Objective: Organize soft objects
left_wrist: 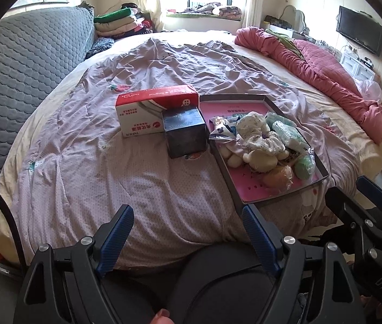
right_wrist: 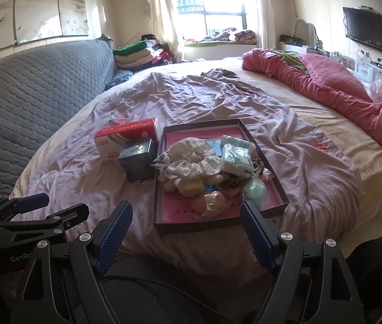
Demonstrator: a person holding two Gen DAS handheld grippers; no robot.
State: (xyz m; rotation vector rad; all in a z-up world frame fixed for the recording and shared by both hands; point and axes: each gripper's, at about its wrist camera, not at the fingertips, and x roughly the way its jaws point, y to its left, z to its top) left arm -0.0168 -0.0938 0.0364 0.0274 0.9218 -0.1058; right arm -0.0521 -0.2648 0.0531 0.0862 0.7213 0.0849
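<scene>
Both our grippers sit nearest, the left gripper [left_wrist: 188, 222] and right gripper [right_wrist: 186, 217] spread wide with nothing between the fingers. Ahead of them we see the bed [left_wrist: 110, 178]. Beyond the right gripper lies the shallow tray [right_wrist: 161, 189] heaped with soft objects [right_wrist: 191, 162]; to its left stand a red-and-white box [right_wrist: 115, 140] and a dark box [right_wrist: 137, 162], touching.
</scene>
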